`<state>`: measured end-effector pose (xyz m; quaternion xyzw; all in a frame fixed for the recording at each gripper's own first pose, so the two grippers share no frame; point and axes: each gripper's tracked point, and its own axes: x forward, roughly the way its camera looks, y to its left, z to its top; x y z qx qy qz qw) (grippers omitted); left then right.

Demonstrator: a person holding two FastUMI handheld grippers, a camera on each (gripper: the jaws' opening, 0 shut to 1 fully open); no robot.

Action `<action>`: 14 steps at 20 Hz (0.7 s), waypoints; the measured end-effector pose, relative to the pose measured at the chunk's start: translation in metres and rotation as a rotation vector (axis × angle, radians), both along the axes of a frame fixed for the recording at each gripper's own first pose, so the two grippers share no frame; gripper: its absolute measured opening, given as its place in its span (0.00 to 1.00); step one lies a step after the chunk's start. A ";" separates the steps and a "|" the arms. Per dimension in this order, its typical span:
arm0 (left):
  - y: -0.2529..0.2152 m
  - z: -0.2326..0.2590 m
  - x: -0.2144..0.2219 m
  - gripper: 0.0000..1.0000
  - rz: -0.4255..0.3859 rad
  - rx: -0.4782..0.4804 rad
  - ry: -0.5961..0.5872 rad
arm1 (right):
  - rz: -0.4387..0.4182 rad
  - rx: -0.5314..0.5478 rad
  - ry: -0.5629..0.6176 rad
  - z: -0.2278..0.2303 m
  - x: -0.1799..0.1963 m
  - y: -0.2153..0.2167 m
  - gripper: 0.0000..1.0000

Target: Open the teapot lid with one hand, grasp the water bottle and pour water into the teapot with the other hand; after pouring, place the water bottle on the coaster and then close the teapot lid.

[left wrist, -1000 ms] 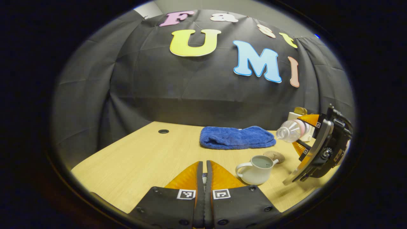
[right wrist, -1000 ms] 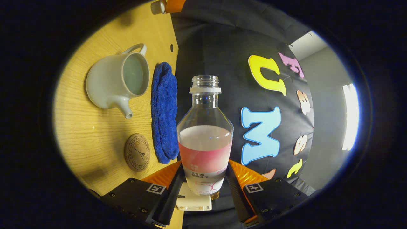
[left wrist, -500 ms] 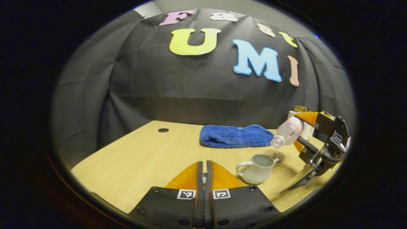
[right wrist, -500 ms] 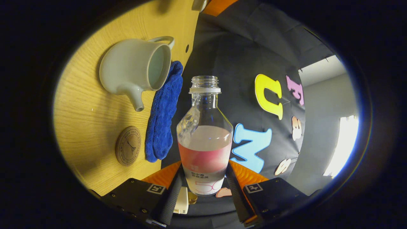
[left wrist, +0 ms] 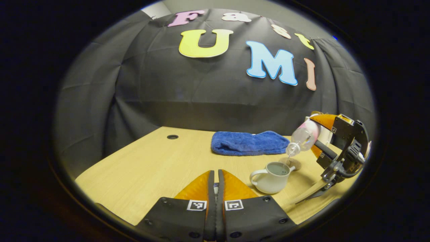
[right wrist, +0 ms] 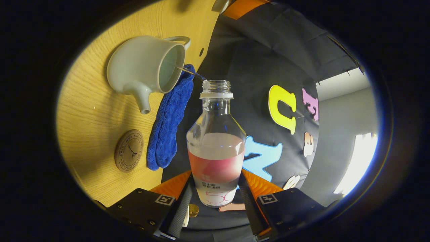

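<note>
1. Left gripper view: the left gripper has its fingers pressed together, low over the near edge of the table; what it pinches is hidden.
2. Right of it stands the lidless teapot.
3. Above, the right gripper clamps the water bottle, tilted neck-down, a thin stream entering the pot.
4. Just beyond the teapot lies the coaster.

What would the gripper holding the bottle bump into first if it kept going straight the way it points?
Probably the teapot: the right gripper tips the water bottle down toward its open top. Depth is unclear.
</note>
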<state>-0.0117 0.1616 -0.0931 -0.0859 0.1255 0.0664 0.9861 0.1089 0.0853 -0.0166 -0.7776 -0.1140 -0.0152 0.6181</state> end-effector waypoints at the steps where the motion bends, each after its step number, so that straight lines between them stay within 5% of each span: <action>1: 0.000 0.000 0.000 0.06 -0.001 0.000 0.001 | 0.002 -0.005 -0.003 0.001 0.001 0.000 0.75; 14: -0.001 -0.001 0.001 0.06 -0.007 0.000 0.012 | 0.029 -0.080 -0.047 0.016 0.007 0.004 0.75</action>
